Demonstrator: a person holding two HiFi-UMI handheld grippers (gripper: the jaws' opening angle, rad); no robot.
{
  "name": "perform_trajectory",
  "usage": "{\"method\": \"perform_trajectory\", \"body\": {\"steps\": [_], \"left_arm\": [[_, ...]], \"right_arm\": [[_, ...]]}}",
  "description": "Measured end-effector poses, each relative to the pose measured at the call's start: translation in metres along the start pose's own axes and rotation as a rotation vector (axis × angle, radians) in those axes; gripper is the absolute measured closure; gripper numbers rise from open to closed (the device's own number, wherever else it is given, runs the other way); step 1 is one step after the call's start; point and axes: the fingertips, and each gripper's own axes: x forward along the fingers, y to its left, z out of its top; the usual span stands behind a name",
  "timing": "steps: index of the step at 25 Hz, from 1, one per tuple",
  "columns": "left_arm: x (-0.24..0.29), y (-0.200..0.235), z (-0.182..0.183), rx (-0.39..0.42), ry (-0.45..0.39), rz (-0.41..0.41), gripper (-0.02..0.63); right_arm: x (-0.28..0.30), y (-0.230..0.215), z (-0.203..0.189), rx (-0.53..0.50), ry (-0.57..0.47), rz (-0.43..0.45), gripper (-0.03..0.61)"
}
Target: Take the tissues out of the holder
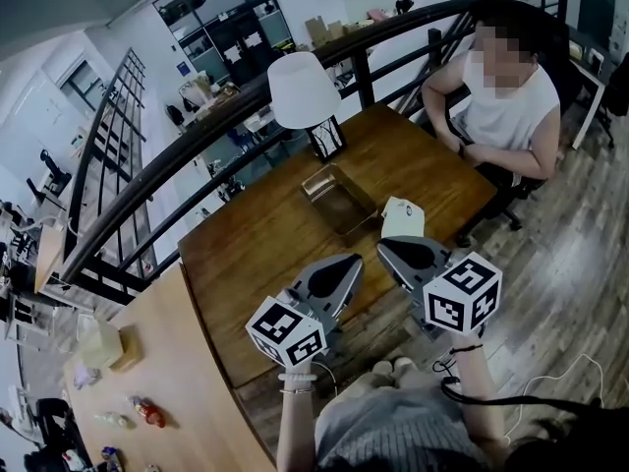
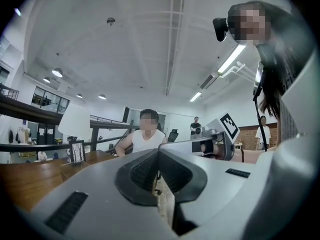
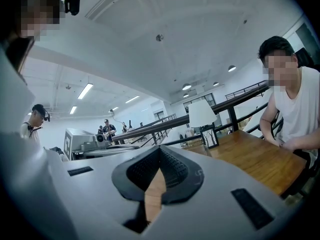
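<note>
Both grippers closed, empty, short of the holder

Our left gripper and right gripper pinch nothing. The holder sits at twelve o'clock, with a white tissue at its three o'clock. The tissue looks light, soft and tearable, so we'd pinch a raised edge.

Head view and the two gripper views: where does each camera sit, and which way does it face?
Head view: on the wearer's head, looking steeply down at the brown wooden table; shows both forearms, the left gripper and right gripper.
Left gripper view: rides that gripper, looking along its closed jaws toward the seated person in a white sleeveless top.
Right gripper view: likewise, toward the white-shaded table lamp.
All share the seated person.
</note>
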Motion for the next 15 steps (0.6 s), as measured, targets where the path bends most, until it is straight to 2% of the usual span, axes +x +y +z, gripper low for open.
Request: {"method": "perform_trajectory", "body": {"steps": [7, 15], "left_arm": [[-0.0032, 0.0017, -0.0043, 0.001, 0.015, 0.014, 0.606], [-0.0041, 0.0036, -0.0059, 0.008, 0.015, 0.015, 0.606]], "right_arm": [[0.0007, 0.0031, -0.0015, 0.025, -0.015, 0.023, 0.566], [0.0011, -0.0017, -0.0085, 0.026, -0.001, 0.01, 0.566]]}}
